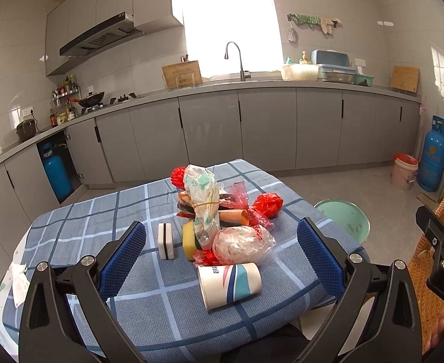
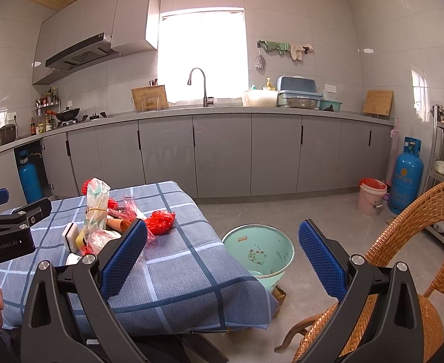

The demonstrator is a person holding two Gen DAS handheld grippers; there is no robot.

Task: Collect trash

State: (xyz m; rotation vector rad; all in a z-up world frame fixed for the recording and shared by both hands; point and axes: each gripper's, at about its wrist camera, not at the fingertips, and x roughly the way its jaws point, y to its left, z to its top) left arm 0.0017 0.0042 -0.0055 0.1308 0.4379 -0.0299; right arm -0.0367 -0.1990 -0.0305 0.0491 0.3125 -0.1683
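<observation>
**Both grippers wide open, trash pile waiting on the table**

Left wrist view first. You're looking straight down your left gripper [image 1: 222, 254] at a table [image 1: 70, 233] under a blue checked cloth, and the trash is heaped in the middle of it. Nearest you lies a paper cup [image 1: 229, 284] on its side, mouth toward you, right between your two blue pads. Just behind it sits a crumpled clear bag [image 1: 241, 243], touching scraps of red plastic. A tall bag tied with a rubber band [image 1: 203, 202] stands up out of the pile, with a yellow sponge [image 1: 188, 243] at its foot and a small white block [image 1: 166, 240] standing just left of that. A red net ball [image 1: 267, 204] lies on the right of the heap. My read: everything is bunched together so you can pick it off piece by piece. Your left gripper is released, spread wide and holding nothing; the pads touch no item. The cup looks like the easiest first grab.

Now the right wrist view. Your right gripper [image 2: 222, 260] hangs past the table's corner, and framed between its pads on the floor is a pale green bin [image 2: 258, 254], open-topped and close beside the table, presumably parked there so drops are short. This gripper is also fully released and empty. The trash pile sits off to the left in this view, with the red net ball nearest the table's edge. A wicker chair [image 2: 418, 242] stands at the right, near the gripper; mind it when you swing.
</observation>
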